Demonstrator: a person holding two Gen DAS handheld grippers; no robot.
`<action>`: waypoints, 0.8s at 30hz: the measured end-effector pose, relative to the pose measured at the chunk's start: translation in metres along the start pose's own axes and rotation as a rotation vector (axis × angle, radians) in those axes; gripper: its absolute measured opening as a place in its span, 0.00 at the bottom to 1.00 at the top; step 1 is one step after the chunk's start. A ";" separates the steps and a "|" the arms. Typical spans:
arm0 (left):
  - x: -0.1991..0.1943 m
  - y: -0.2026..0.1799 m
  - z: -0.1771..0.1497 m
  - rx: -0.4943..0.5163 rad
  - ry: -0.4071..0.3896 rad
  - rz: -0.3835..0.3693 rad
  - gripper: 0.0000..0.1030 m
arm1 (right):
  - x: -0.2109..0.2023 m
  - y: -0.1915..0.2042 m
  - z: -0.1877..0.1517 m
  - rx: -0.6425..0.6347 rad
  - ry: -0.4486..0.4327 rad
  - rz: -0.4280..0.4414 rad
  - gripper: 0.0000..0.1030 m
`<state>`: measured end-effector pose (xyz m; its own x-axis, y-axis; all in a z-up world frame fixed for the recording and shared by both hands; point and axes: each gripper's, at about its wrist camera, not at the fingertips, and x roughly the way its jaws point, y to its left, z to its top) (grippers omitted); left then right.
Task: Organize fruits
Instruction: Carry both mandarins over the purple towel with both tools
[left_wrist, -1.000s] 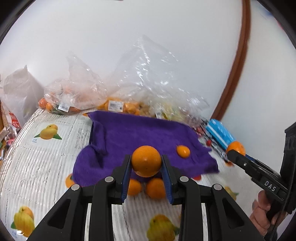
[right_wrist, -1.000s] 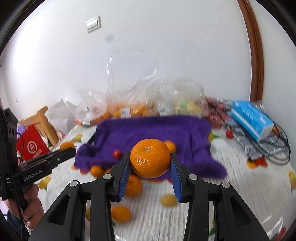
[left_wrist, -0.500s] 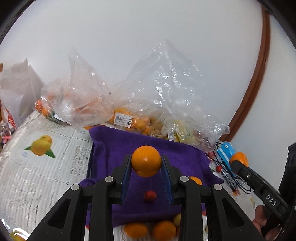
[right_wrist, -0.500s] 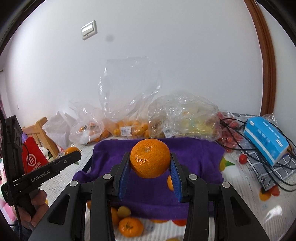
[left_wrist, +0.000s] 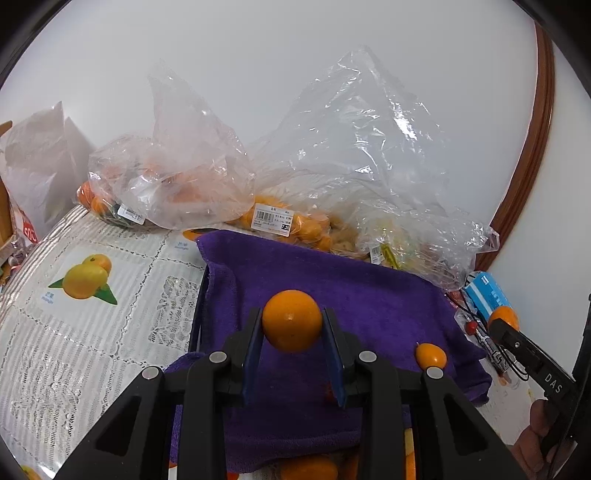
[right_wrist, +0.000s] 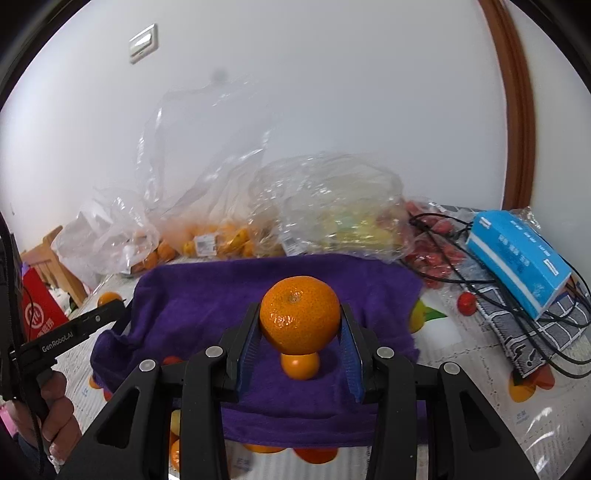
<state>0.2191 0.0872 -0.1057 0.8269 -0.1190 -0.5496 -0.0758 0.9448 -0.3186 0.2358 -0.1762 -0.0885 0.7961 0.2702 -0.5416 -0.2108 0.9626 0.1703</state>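
The counter (left_wrist: 92, 325) carries a purple towel (left_wrist: 369, 295) with fruit bags (left_wrist: 332, 184) behind it. Both hands are in the carrying step: the left gripper (left_wrist: 291, 350) grasps a small orange (left_wrist: 291, 319), the right gripper (right_wrist: 300, 350) a mandarin (right_wrist: 299, 319), both above the towel. Next, I think, each must go over the right bag before the jaws release.

cloth (right_wrist: 207, 310) – purple, spread on table | box (right_wrist: 517, 254) – blue, right of cloth, on black cables (right_wrist: 480, 280) | red bag (right_wrist: 37, 314) left of cloth | switch (right_wrist: 143, 43) on wall above cloth
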 end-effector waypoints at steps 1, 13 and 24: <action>0.001 0.001 0.000 -0.005 0.000 -0.001 0.29 | 0.001 -0.004 0.000 0.010 -0.001 -0.001 0.39; 0.007 0.003 -0.002 -0.030 0.017 -0.010 0.29 | 0.006 -0.026 -0.005 0.063 0.006 -0.031 0.39; 0.016 0.002 -0.006 -0.015 0.049 0.011 0.29 | 0.027 -0.008 -0.018 -0.009 0.082 -0.035 0.39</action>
<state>0.2290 0.0850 -0.1202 0.7980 -0.1237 -0.5898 -0.0935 0.9414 -0.3240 0.2491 -0.1762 -0.1196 0.7538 0.2367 -0.6130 -0.1888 0.9716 0.1430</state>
